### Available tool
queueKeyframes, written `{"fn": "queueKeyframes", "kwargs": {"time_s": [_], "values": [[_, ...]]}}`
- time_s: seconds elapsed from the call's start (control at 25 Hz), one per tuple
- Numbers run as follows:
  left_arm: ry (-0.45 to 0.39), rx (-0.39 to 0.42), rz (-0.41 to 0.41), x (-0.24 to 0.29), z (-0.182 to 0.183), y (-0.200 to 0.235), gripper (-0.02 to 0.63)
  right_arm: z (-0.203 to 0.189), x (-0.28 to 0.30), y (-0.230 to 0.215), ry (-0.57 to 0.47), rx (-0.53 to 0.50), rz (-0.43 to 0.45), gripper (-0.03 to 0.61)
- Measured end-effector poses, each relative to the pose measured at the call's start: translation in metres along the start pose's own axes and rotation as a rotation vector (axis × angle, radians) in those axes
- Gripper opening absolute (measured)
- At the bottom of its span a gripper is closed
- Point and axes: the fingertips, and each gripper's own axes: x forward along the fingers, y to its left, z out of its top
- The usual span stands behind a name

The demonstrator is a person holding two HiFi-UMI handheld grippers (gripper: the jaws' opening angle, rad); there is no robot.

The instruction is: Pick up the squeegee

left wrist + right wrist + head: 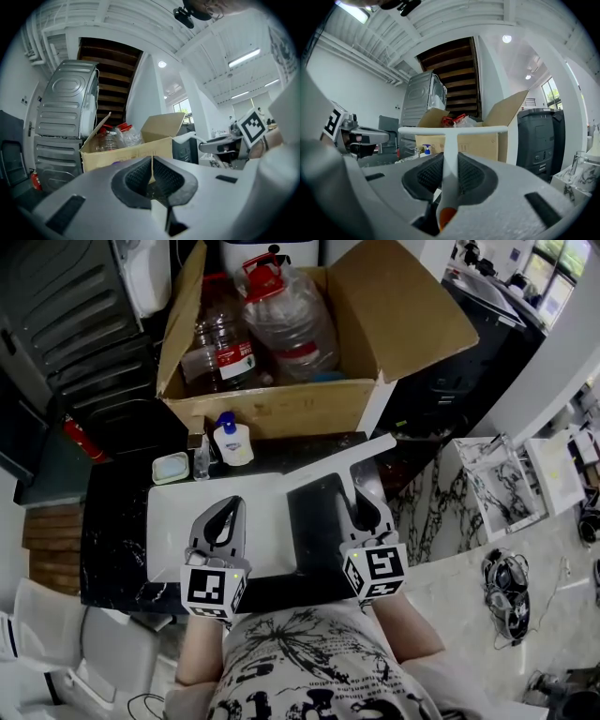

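The white squeegee is a T-shaped tool with a long blade bar and a straight handle. My right gripper is shut on that handle and holds it off the counter, level, with the blade pointing away from me. In the right gripper view the handle runs between the black pads and the blade bar crosses ahead. My left gripper hovers over the white sink, shut with nothing in it; its pads meet along a thin line. From the left gripper view the right gripper shows at the right.
An open cardboard box holding large plastic bottles stands behind the sink. A soap dish, a faucet and a soap bottle sit at the sink's back edge. A dark panel lies beneath the right gripper. A grey appliance stands at the left.
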Motion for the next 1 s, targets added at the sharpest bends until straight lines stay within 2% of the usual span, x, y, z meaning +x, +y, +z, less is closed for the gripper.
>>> {"fn": "queueKeyframes", "kwargs": {"time_s": [1.0], "values": [[0.01, -0.027, -0.001, 0.0033, -0.0007, 0.001, 0.012, 0.0017, 0.0047, 0.0051, -0.003, 0.016, -0.005, 0.069]]}}
